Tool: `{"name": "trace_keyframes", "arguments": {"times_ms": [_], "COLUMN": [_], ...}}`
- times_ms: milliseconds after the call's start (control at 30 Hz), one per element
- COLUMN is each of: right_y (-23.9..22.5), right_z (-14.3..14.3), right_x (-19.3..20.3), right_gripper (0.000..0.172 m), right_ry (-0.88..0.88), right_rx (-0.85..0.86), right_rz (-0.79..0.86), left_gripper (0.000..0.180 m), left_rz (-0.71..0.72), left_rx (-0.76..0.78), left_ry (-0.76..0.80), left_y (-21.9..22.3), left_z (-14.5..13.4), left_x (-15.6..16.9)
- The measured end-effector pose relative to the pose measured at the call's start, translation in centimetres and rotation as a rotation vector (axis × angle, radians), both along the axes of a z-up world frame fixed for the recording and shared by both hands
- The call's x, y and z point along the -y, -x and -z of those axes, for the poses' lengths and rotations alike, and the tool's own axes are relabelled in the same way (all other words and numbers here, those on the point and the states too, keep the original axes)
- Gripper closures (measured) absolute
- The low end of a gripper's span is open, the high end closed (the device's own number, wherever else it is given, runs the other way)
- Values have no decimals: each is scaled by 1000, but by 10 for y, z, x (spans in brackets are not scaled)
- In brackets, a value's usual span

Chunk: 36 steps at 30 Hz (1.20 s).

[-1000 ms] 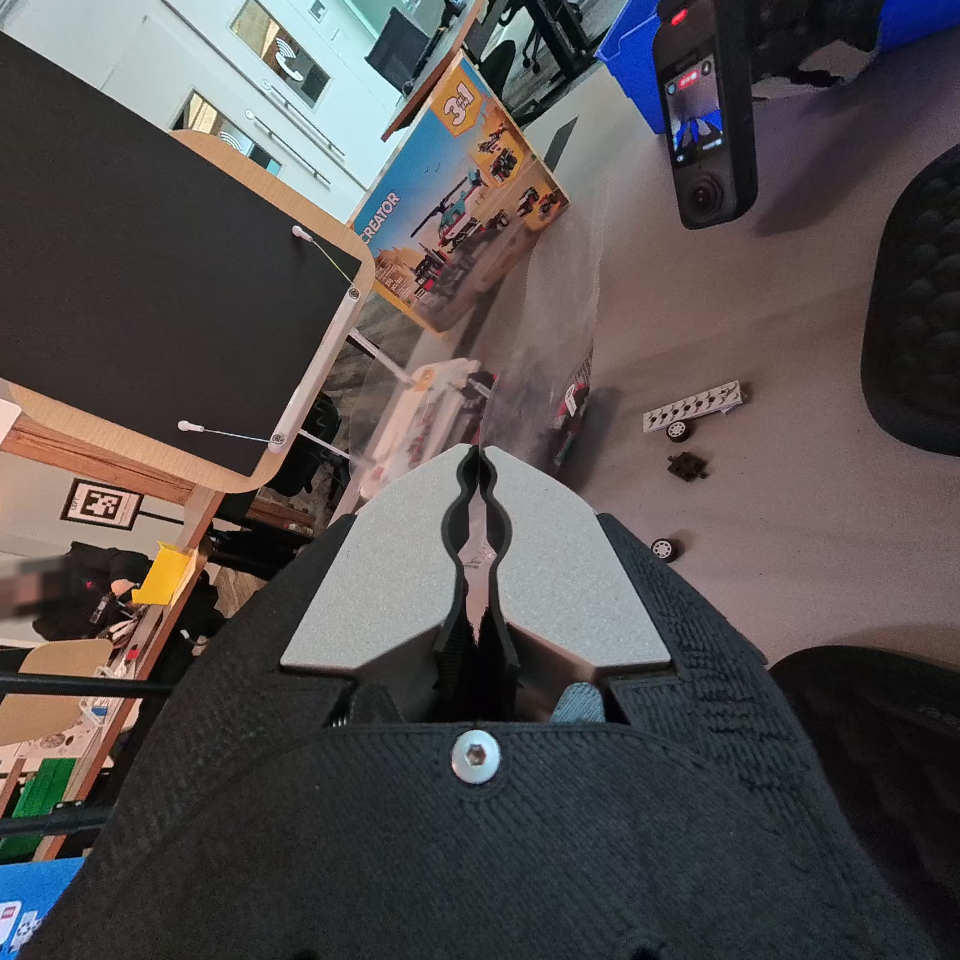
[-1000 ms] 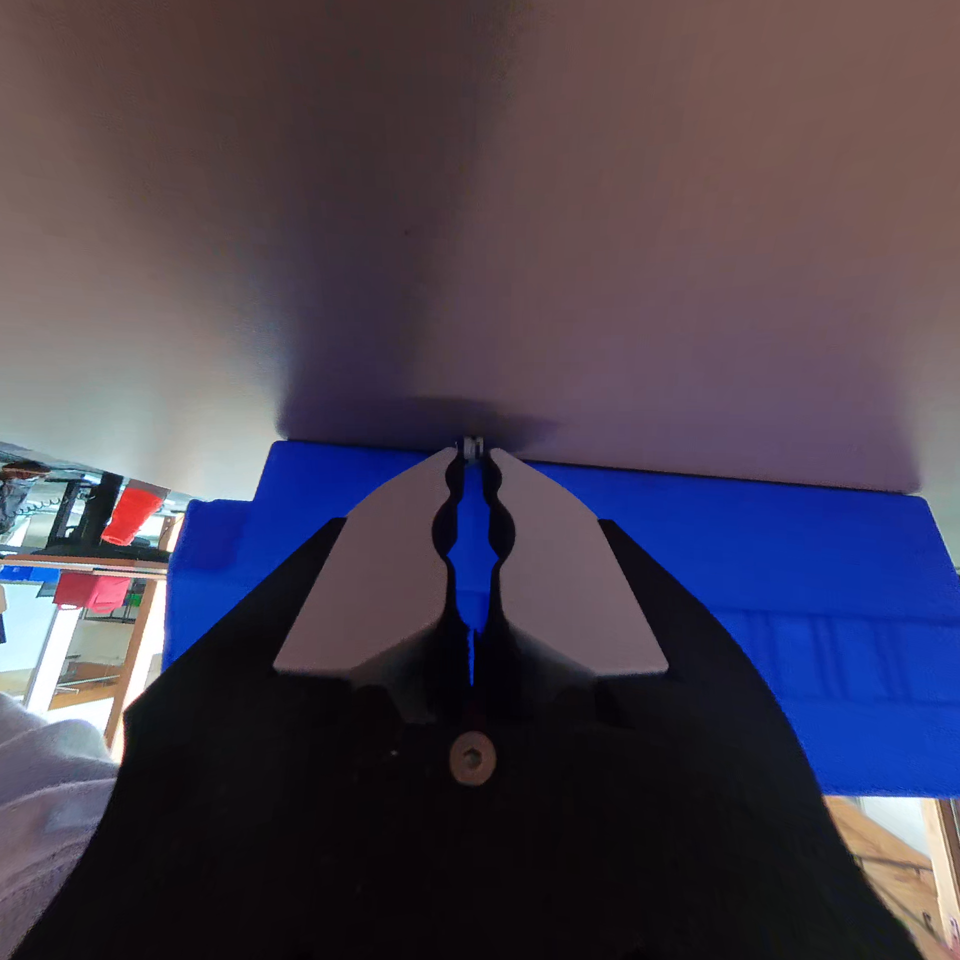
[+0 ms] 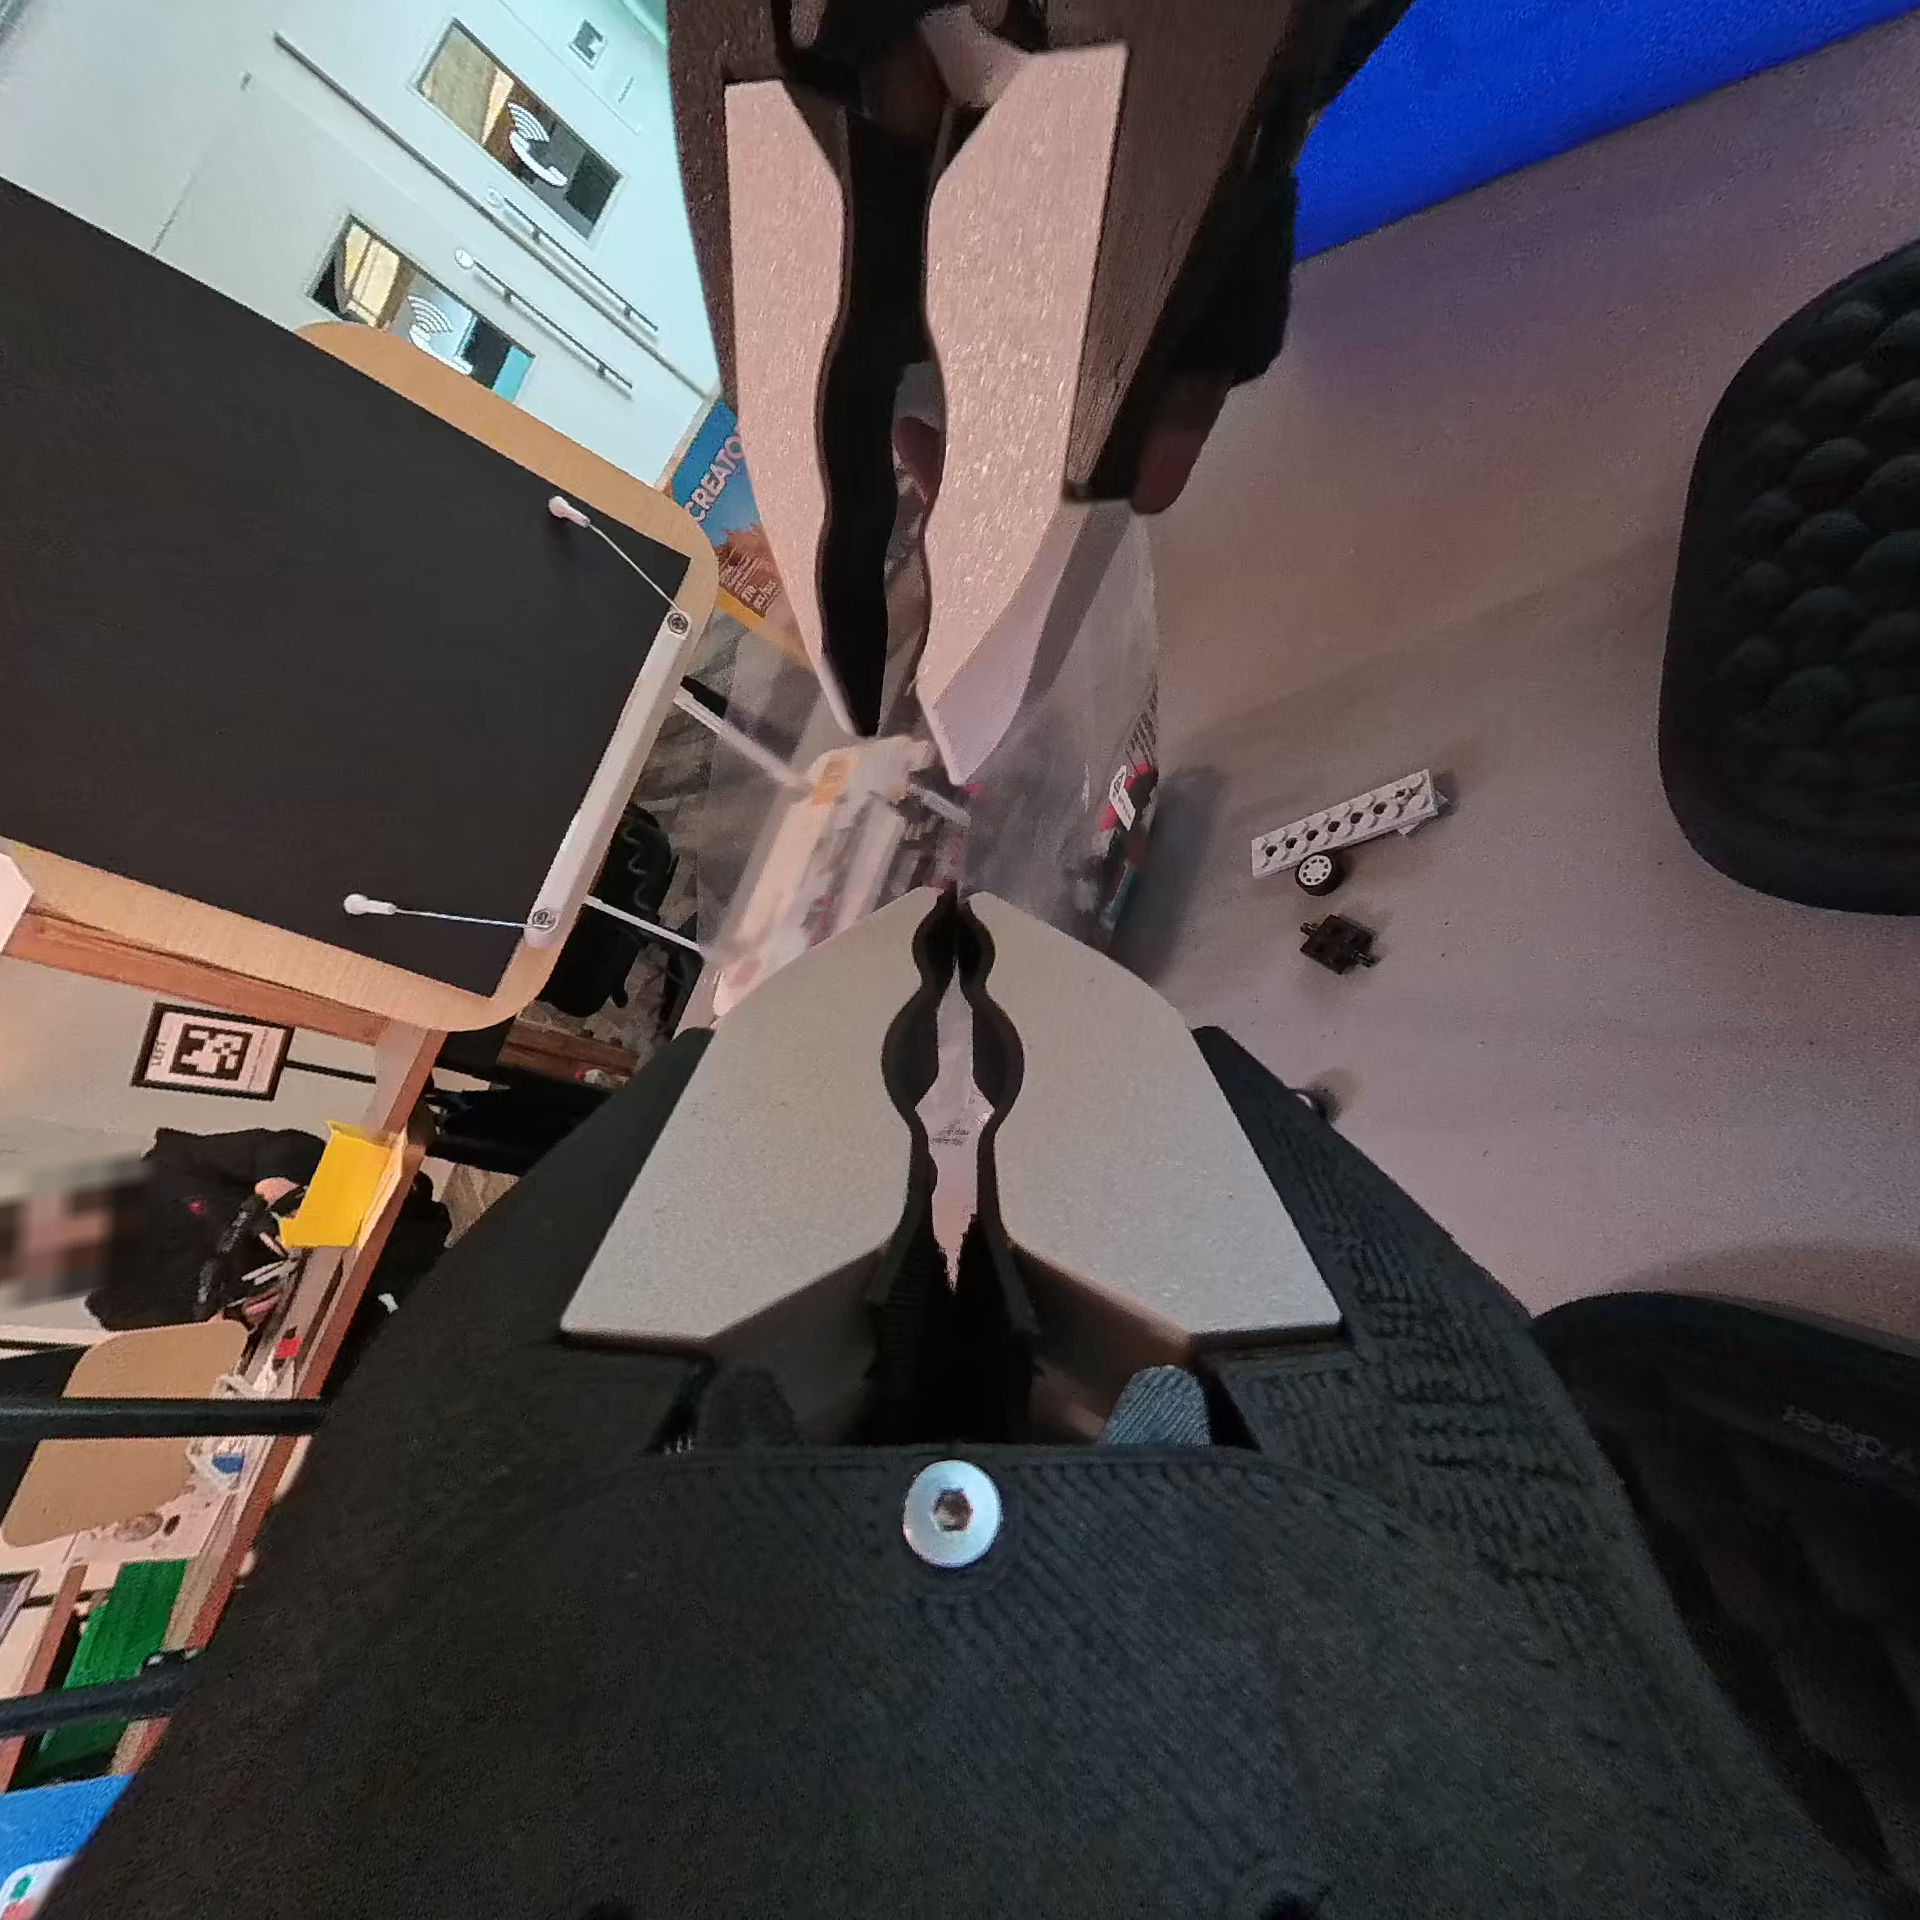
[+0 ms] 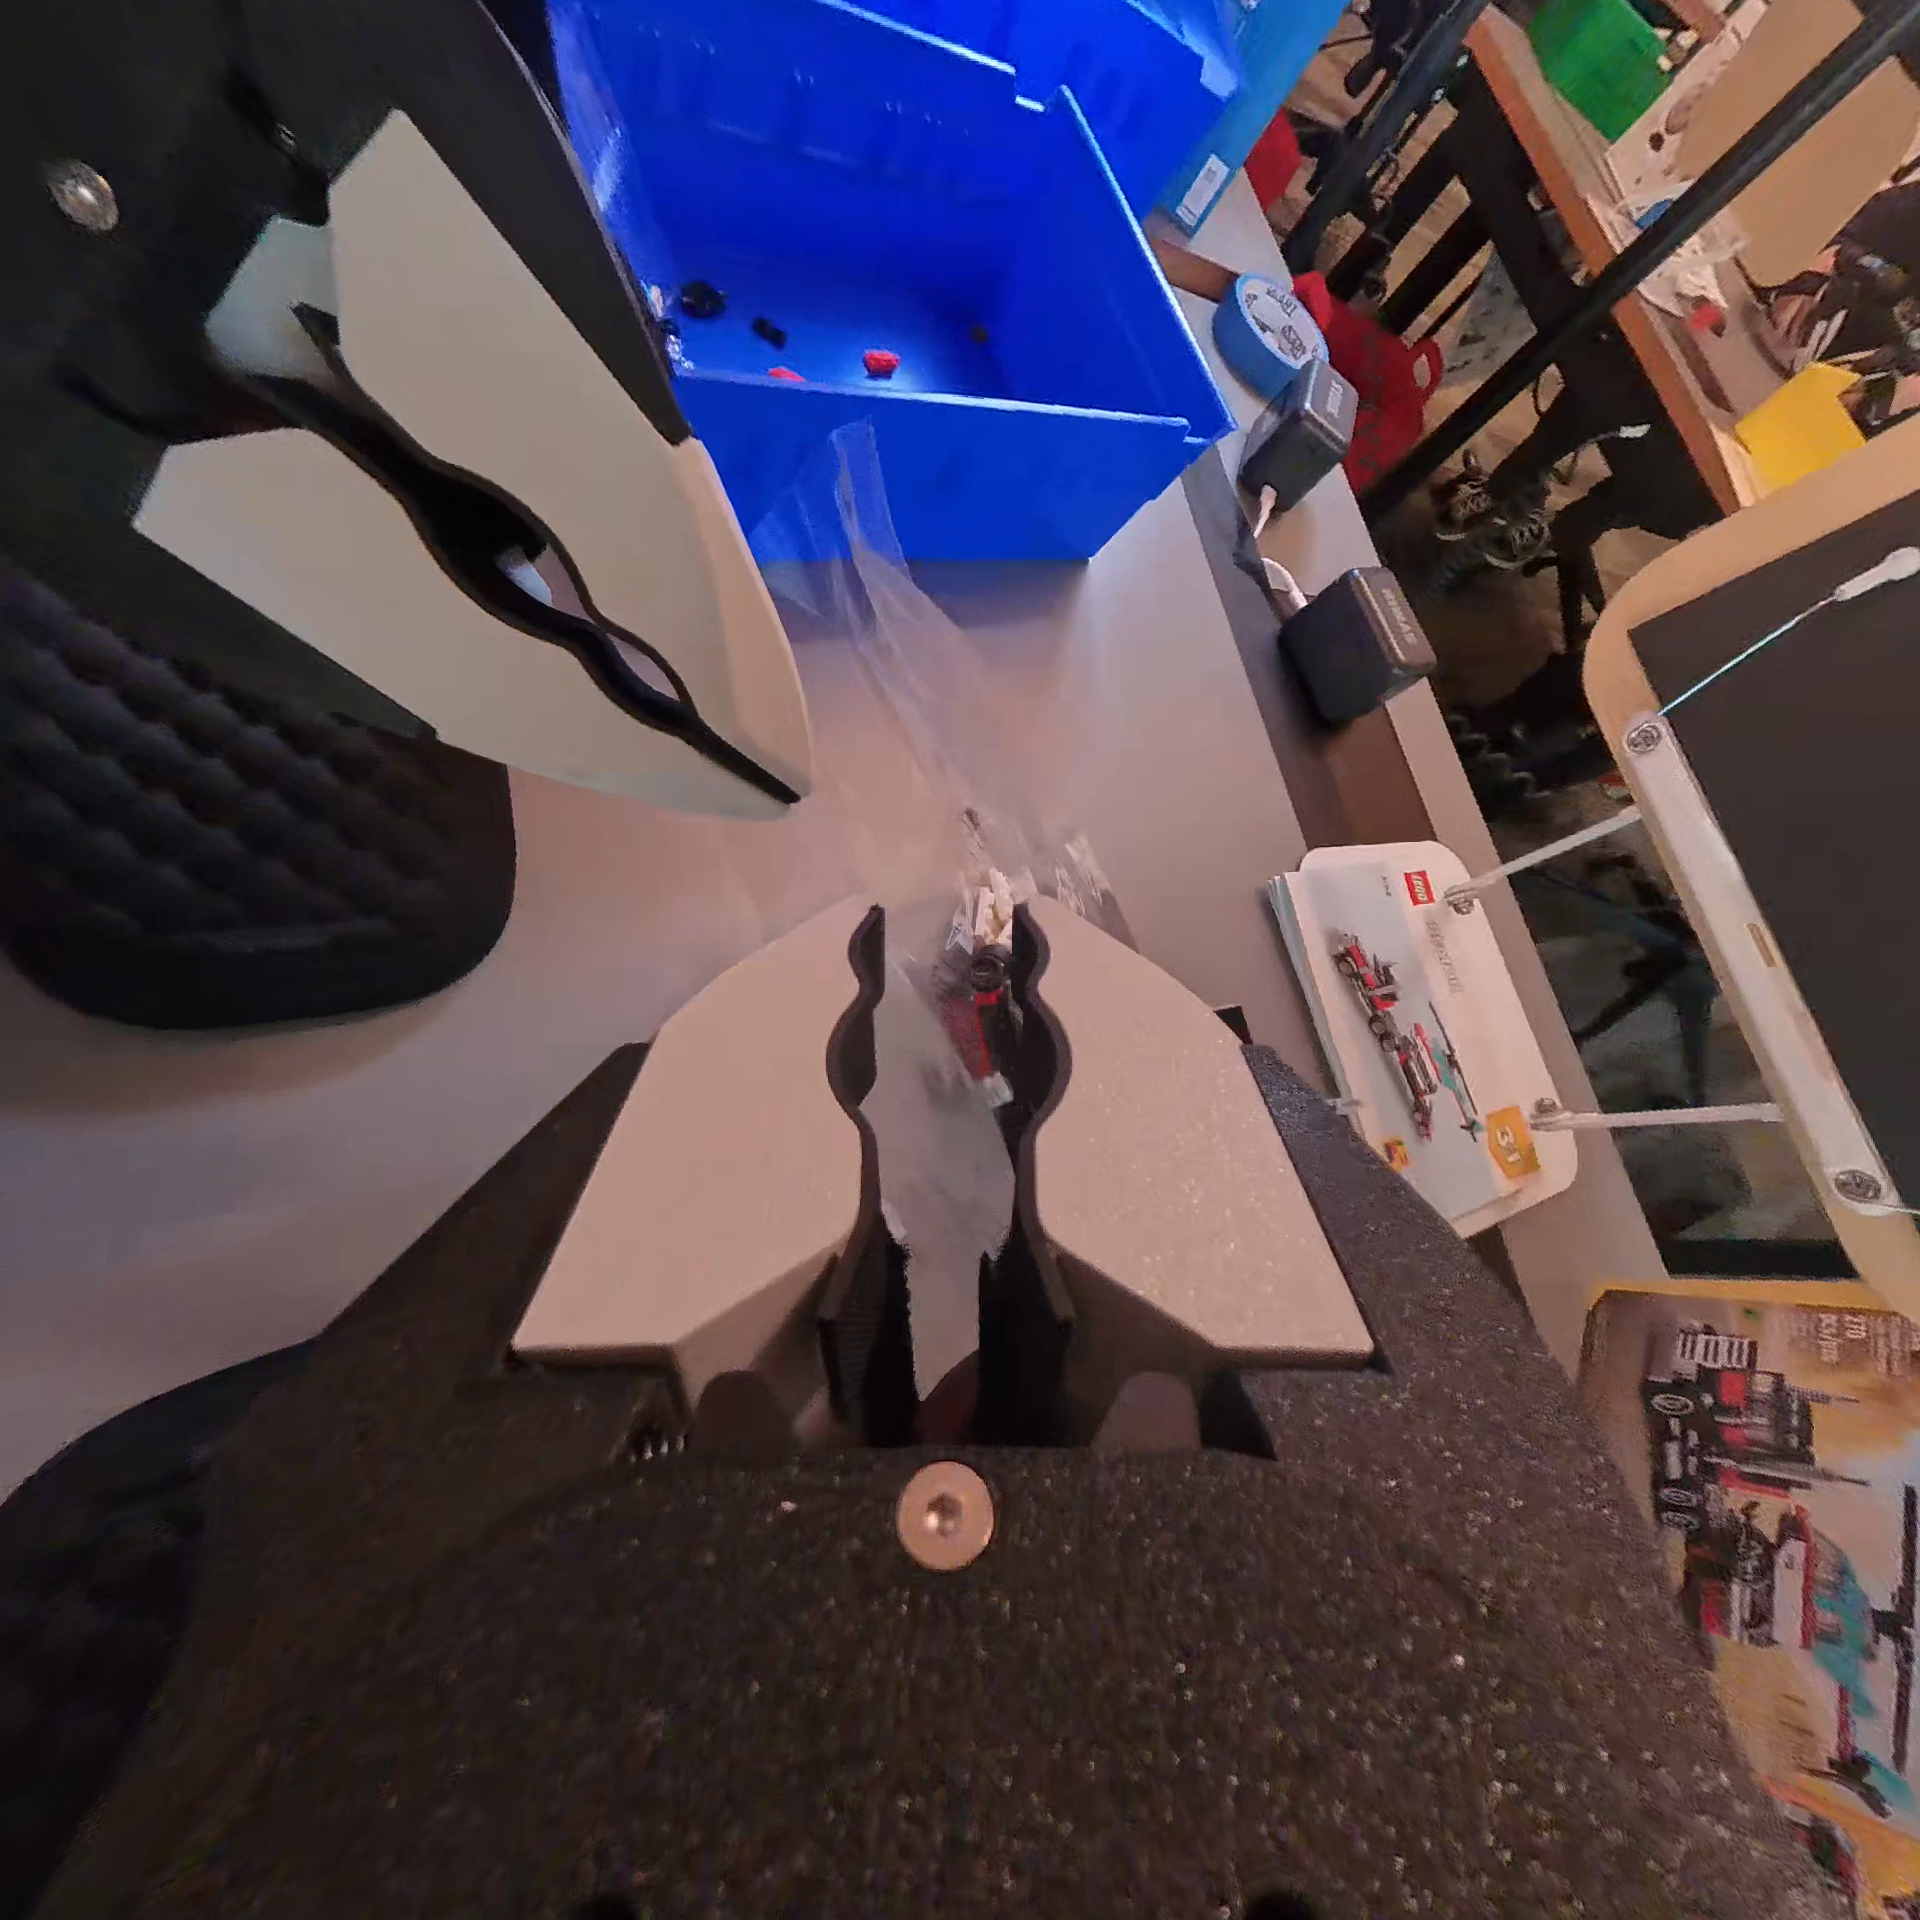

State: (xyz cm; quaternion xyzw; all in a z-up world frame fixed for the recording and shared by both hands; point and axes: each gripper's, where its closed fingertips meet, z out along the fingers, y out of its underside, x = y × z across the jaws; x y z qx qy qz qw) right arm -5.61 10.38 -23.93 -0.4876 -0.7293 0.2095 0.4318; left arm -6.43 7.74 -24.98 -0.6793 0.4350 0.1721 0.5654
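Since the earlier frame, the right gripper (image 4: 951,914) has swung away from the blue bin (image 4: 935,488) and the bare tabletop that filled its view; it now faces the left gripper (image 3: 951,904), and in the left wrist view it has come in at the upper middle of the frame.

Both grippers are at a clear plastic bag (image 4: 894,665) of small toy bricks above a grey table (image 3: 1558,1039). The left gripper's jaws are clenched on a strip of the bag's film. The right gripper's jaws stand parted, with the bag's brick-filled end between them; whether its pads (image 4: 1029,945) press on it cannot be told.

On the table, right of centre in the left wrist view, lie a grey brick plate (image 3: 1351,821) with 1 wheel (image 3: 1317,871) and a small black brick (image 3: 1338,940). An instruction booklet (image 4: 1423,1039) sits clamped at the right of the right wrist view, a toy box (image 4: 1787,1558) at the lower right. Desks and a pale wall (image 3: 260,125) fill the room behind.
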Motion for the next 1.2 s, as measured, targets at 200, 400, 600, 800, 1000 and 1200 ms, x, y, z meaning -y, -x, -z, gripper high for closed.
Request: {"name": "trace_keyframes", "arguments": {"times_ms": [200, 400, 600, 800, 1000, 1200], "right_y": [-12, -28, -27, -42, -30, -2], "right_z": [-17, 12, -9, -41, 4, 12], "right_x": [-3, -23, -33, -35, -47, -31], "right_gripper": [108, 80, 85, 84, 75, 142], "right_ry": [24, -15, -92, 34, 137, -10], "right_rx": [-187, -169, -353, -592, -478, -411], "right_rz": [2, 121, 186, 194, 194, 55], "left_gripper": [180, 180, 180, 180, 180, 180], "left_rz": [-14, -31, -34, -59, -49, -44], "left_rx": [45, 77, 81, 101, 123, 155], "left_ry": [8, 10, 10, -4, -9, -14], "left_y": [8, 17, 19, 28, 30, 31], "left_z": [-2, -5, -5, -10, -13, -14], "left_x": [-4, -5, -5, -7, -6, -6]}}
